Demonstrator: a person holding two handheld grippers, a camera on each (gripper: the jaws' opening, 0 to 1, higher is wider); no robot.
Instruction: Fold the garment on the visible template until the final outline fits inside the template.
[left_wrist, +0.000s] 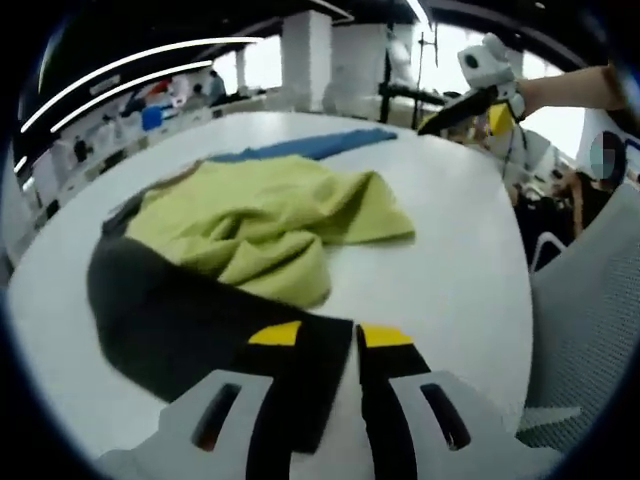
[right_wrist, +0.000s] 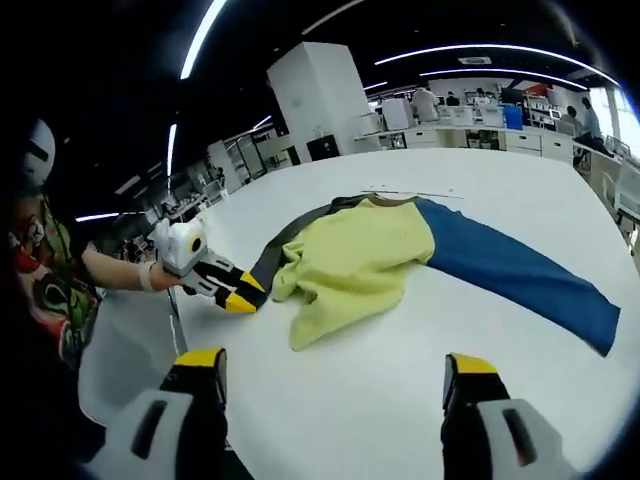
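Observation:
A garment lies crumpled on the white table (right_wrist: 400, 420). It has a yellow-green body (right_wrist: 350, 265), a blue sleeve (right_wrist: 520, 275) stretched out to one side and a dark sleeve (right_wrist: 290, 240) on the other. In the left gripper view the yellow-green body (left_wrist: 260, 225) lies ahead, the blue sleeve (left_wrist: 310, 146) beyond it. My left gripper (left_wrist: 335, 345) is shut on the end of the dark sleeve (left_wrist: 170, 310), and the left gripper (right_wrist: 247, 292) also appears at that sleeve end. My right gripper (right_wrist: 332, 365) hangs open above the table in front of the garment, and the right gripper (left_wrist: 460, 115) hovers in the air beyond the garment.
A thin line mark (right_wrist: 410, 192) runs on the table past the collar. A grey chair (left_wrist: 590, 300) stands at the table's edge. A person's arm (right_wrist: 110, 270) holds the left gripper. Desks and pillars stand far behind.

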